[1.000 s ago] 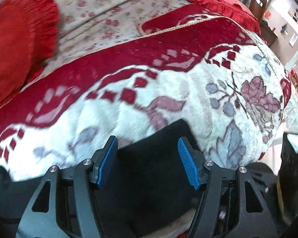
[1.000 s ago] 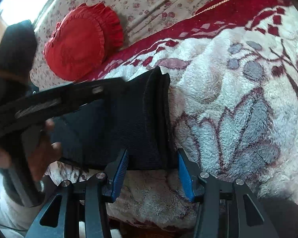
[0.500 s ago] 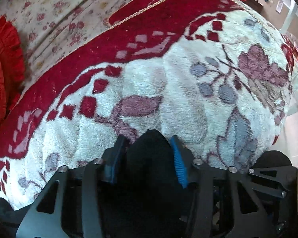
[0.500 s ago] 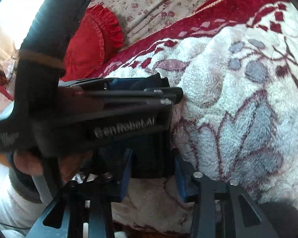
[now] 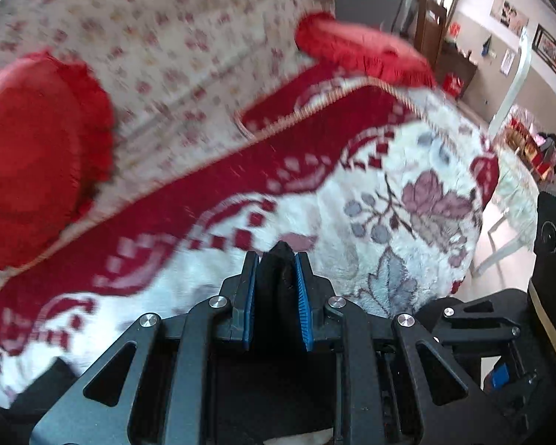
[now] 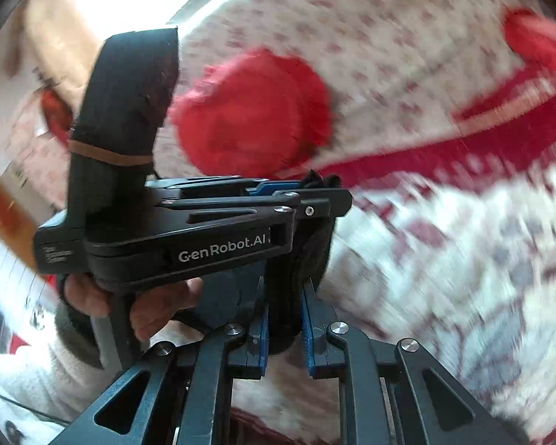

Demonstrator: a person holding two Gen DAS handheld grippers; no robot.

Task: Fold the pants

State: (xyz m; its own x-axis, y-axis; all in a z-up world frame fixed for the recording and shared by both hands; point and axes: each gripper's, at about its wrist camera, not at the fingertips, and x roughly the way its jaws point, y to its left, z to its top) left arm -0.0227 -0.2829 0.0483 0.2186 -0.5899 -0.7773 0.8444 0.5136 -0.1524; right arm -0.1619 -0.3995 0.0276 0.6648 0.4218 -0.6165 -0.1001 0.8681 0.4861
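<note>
Both claws have just closed on the black pants (image 5: 278, 289): the left claw (image 5: 276, 259) pinches a bunched edge, the right claw (image 6: 283, 319) another fold, above the bed's blanket (image 5: 407, 200). Best to lift evenly, keeping the cloth taut between them. The left tool reads "GenRobot.AI" (image 6: 222, 253).

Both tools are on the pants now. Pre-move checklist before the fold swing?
1. Left tool shut on the black pants: ok; its jaws have just been closing and cloth now fills them.
2. Right tool shut on the pants: ok, cloth pinched between the blue pads.
3. Tools clear of each other: cannot tell, they sit very close in the right wrist view.
4. Blanket not caught in either grip: ok.
5. Rest of the pants free: cannot tell, hidden.
</note>
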